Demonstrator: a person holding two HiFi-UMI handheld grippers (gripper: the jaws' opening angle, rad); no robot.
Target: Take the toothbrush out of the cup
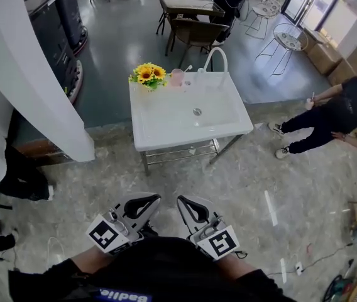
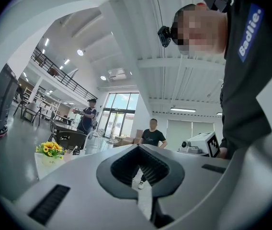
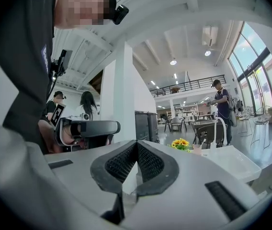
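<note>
A pink cup [image 1: 177,76] stands at the back edge of a white sink unit [image 1: 166,121], beside a bunch of sunflowers [image 1: 148,75]. A white toothbrush [image 1: 188,68] sticks out of the cup toward the curved faucet [image 1: 217,55]. Both grippers are held close to my body, far short of the sink. The left gripper [image 1: 147,199] and the right gripper [image 1: 186,202] point level toward it, each shut with nothing between the jaws. In the right gripper view the cup [image 3: 196,148] is small and distant, past the shut right gripper [image 3: 137,142]. The left gripper [image 2: 138,145] is also shut in its own view.
A white pillar [image 1: 34,80] rises at the left with dark cabinets [image 1: 53,30] behind it. A person in black [image 1: 335,115] crouches right of the sink. Dark chairs and a table [image 1: 188,17] stand behind the sink. Cables and tools [image 1: 348,275] lie on the floor at the lower right.
</note>
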